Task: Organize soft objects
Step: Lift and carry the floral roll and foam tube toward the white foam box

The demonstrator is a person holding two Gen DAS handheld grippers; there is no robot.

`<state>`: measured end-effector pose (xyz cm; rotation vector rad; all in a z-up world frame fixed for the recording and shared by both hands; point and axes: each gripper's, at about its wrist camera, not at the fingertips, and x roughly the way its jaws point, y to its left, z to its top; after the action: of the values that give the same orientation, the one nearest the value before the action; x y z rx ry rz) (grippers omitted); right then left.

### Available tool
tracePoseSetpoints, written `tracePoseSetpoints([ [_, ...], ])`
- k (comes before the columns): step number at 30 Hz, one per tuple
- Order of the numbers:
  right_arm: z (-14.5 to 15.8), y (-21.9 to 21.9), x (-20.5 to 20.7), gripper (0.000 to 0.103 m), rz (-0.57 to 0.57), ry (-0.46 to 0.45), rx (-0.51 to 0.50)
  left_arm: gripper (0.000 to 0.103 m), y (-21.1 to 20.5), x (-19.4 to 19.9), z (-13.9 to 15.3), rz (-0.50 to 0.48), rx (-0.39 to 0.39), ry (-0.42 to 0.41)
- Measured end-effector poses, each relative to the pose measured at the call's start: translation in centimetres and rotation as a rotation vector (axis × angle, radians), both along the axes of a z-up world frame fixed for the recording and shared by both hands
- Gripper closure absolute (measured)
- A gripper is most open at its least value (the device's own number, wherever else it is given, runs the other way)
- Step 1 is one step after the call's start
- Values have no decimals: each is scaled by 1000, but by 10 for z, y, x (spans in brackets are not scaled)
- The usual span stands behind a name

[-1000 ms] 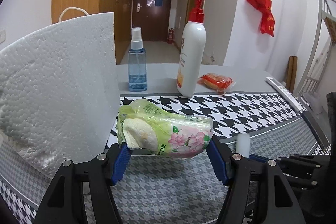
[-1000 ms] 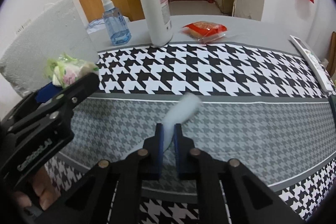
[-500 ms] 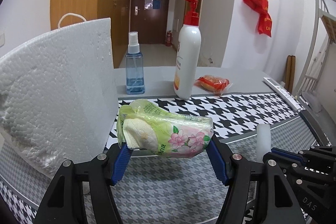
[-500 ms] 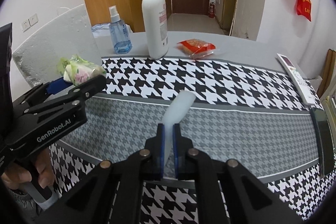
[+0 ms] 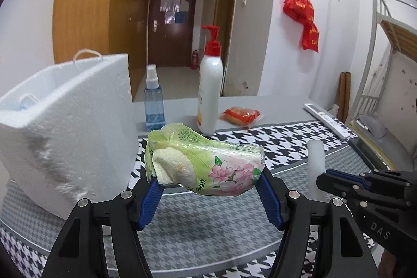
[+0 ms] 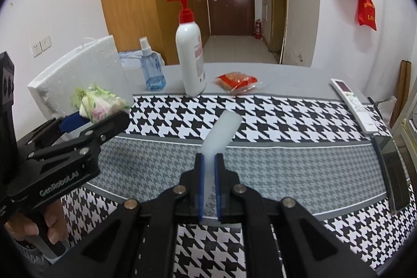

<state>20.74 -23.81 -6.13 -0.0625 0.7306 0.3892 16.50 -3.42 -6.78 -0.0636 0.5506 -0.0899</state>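
Yielding softly, a tissue pack (image 5: 206,163) is clamped endwise in the left tool (image 5: 208,189) above the surface (image 5: 208,226), beside a foam box (image 5: 67,127); a light foam strip (image 6: 221,132) is pinched in the right tool (image 6: 208,186).

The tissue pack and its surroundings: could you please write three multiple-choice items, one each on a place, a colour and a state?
1. The foam box stands where, from the tissue pack?
A left
B right
C underneath

2. The pump on the lotion bottle is:
A blue
B red
C white

3. The right gripper is:
A open
B shut on a foam strip
C shut on a bottle

Key: 1 A, the foam box rises left of the tissue pack. 2 B, the lotion bottle has a red top. 3 B, the right gripper pinches the foam strip.
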Motion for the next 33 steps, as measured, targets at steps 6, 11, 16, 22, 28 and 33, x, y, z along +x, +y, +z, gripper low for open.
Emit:
tracePoseSetpoints([
  [6,7,-1,-9,93,2,-13,19,35,6,-17,9,8,-11,-19],
  [11,9,-2,-16,93,17,-28,29,35,6,-29,15,20,3,-41],
  [16,12,-1,-22,93,35,-40,32,35,4,-40,19,28,24,-57],
  [22,16,0,-28,93,49,-51,45,35,8,-56,26,53,37,-79],
  [28,23,3,-36,93,68,-73,51,35,17,-68,32,95,52,-106],
  [33,27,5,-42,93,86,-85,58,35,26,-77,40,126,51,-129],
])
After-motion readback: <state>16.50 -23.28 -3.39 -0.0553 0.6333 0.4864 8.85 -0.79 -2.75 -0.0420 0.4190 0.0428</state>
